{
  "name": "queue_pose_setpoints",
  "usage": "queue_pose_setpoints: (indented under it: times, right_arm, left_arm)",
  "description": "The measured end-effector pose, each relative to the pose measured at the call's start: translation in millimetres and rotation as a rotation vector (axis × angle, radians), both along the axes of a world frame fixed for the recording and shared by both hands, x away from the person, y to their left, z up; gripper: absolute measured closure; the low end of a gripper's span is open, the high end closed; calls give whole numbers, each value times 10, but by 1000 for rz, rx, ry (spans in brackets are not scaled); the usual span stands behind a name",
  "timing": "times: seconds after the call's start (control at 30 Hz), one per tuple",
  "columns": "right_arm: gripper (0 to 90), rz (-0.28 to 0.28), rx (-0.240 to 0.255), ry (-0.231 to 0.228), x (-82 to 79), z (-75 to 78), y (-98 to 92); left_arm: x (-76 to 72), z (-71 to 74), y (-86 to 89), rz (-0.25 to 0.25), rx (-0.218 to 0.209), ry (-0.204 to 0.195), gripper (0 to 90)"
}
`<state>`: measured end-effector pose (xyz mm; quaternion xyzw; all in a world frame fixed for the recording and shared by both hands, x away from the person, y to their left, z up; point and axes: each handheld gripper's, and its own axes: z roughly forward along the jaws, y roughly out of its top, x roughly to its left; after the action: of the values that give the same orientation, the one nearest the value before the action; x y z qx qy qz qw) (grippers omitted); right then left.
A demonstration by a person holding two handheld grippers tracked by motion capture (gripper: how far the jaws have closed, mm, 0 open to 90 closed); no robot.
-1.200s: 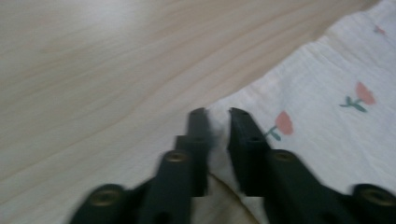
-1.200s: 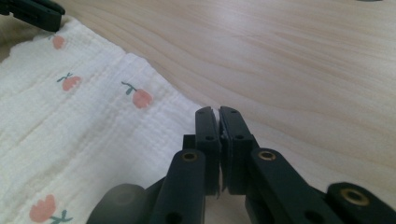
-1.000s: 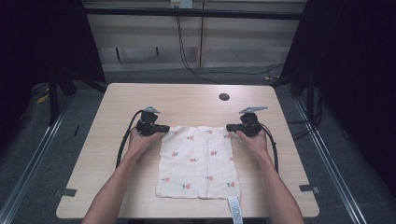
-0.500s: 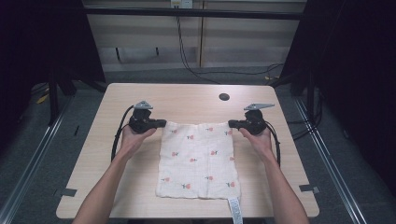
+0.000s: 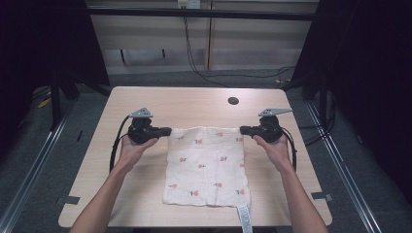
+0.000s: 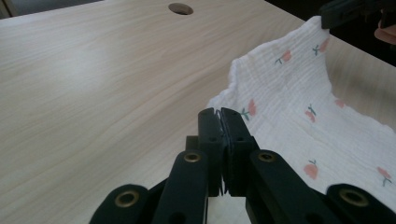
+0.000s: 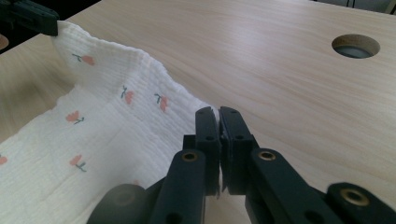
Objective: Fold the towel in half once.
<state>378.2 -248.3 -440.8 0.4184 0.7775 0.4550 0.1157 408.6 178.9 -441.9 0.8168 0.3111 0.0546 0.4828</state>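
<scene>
A white cloth (image 5: pixel 206 165) printed with small red flowers lies on the wooden table (image 5: pixel 194 104). My left gripper (image 5: pixel 169 130) is shut on its far left corner and my right gripper (image 5: pixel 242 129) on its far right corner. The far edge is raised off the table between them. In the left gripper view the jaws (image 6: pixel 219 112) are pressed together on the cloth (image 6: pixel 299 116), with the right gripper (image 6: pixel 345 11) farther off. In the right gripper view the gripper (image 7: pixel 218 110) pinches the cloth (image 7: pixel 93 135), with the left gripper (image 7: pixel 32 18) at the opposite corner.
A round cable hole (image 5: pixel 233 101) sits at the table's far right. A white tag strip (image 5: pixel 244 221) hangs from the cloth at the near edge. Dark floor and cables (image 5: pixel 194 58) lie beyond the table.
Both grippers have moved apart, outward to left and right, each holding its corner. The cloth's far edge is now drawn wider and straighter between them.
</scene>
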Motion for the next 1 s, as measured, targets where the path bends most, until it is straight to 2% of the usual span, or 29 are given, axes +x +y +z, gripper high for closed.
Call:
queue_pose_setpoints:
  times: [0.17,0.27,0.43,0.6,0.7,0.73,0.77,0.8,0.87,0.93,1.0]
  right_arm:
    - [876,17,14,-10,-60,26,3]
    - [877,19,29,-27,-127,87,-11]
    - [878,27,27,-46,-244,181,-45]
    - [878,23,28,-56,-322,230,-67]
    - [878,21,-4,-55,-287,272,-75]
    - [879,10,-7,-50,-254,293,-82]
    - [879,1,18,-51,-205,317,-101]
    - [879,1,18,-51,-205,317,-101]
    - [880,1,4,-51,-172,324,-88]
    - [880,3,3,-58,-163,339,-80]
    - [880,6,29,-73,-186,374,-83]
  left_arm:
    - [-89,81,46,-11,-13,-20,884]
    - [-152,124,83,-16,-18,-27,884]
    - [-267,169,133,-30,-47,-39,884]
    - [-340,216,145,-43,-37,-54,885]
    - [-276,269,123,-36,2,-60,885]
    - [-245,289,122,-28,-2,-59,885]
    - [-222,309,132,-24,-23,-58,885]
    - [-207,328,134,-21,-34,-62,885]
    - [-190,360,137,-12,-21,-71,885]
    - [-213,376,157,-12,-38,-75,885]
    - [-266,371,165,-16,-52,-82,885]
